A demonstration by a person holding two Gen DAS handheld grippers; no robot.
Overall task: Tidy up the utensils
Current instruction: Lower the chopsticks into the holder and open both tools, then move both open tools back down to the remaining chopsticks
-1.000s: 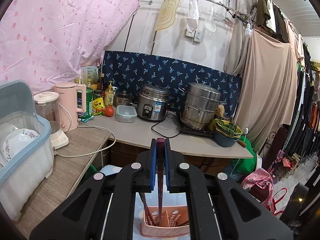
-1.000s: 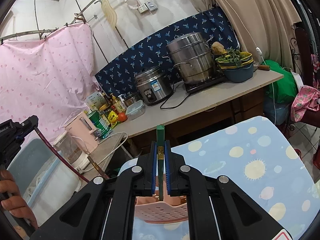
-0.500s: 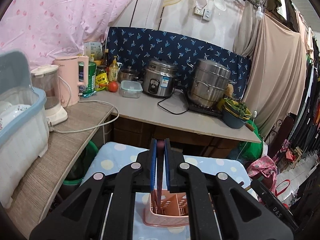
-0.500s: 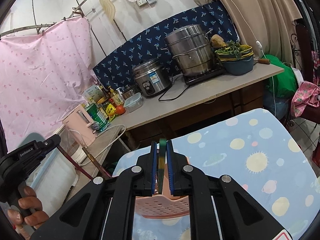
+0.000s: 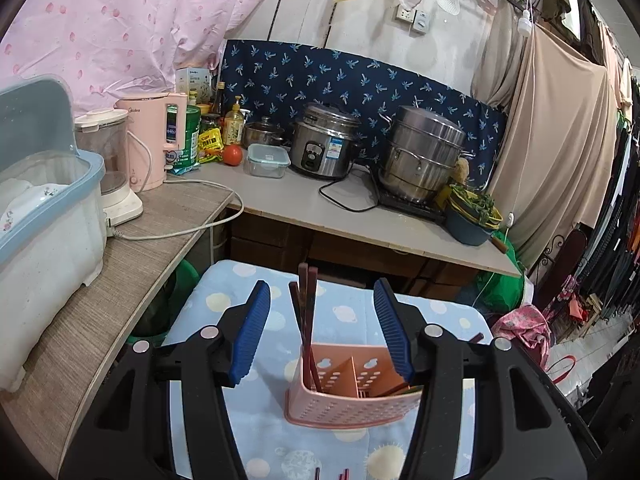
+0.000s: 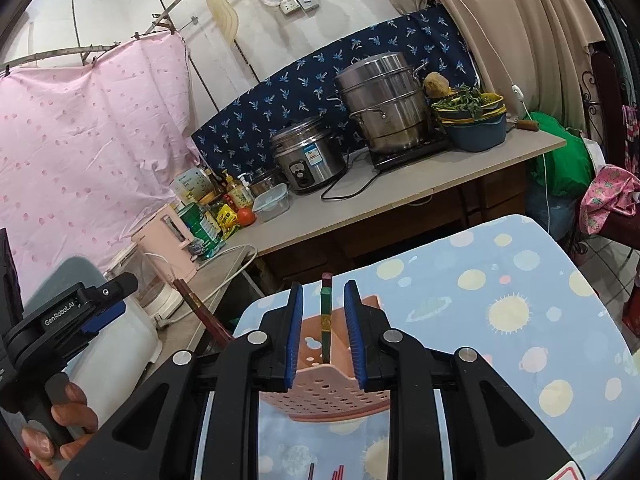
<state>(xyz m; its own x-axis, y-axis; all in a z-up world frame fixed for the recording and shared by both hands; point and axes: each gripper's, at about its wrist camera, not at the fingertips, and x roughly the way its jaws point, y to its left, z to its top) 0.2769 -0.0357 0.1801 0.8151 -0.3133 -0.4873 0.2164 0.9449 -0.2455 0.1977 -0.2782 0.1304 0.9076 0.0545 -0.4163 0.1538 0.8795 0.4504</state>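
A pink perforated utensil basket [image 5: 352,398] stands on the blue planet-print tablecloth [image 5: 264,320]. Two dark red chopsticks [image 5: 306,312] lean upright in its left compartment. My left gripper [image 5: 322,334] hangs around them with its jaws opening wide, and neither pad touches them. In the right wrist view a green chopstick [image 6: 326,316] stands in the basket [image 6: 332,392] between the opening jaws of my right gripper [image 6: 324,332], with a gap on both sides. The left gripper [image 6: 116,300] shows at the left there, held by a hand [image 6: 60,424].
Chopstick ends [image 5: 332,474] lie on the cloth at the near edge. A wooden side counter carries a dish box [image 5: 44,216], blender and pink kettle [image 5: 150,140]. The back counter [image 5: 360,216] holds a rice cooker [image 5: 324,144], steamer pot [image 5: 420,156] and a bowl of greens.
The left gripper sank toward the basket and its jaws opened, letting go of the dark red chopsticks, which now stand in the basket. The right jaws parted from the green chopstick.
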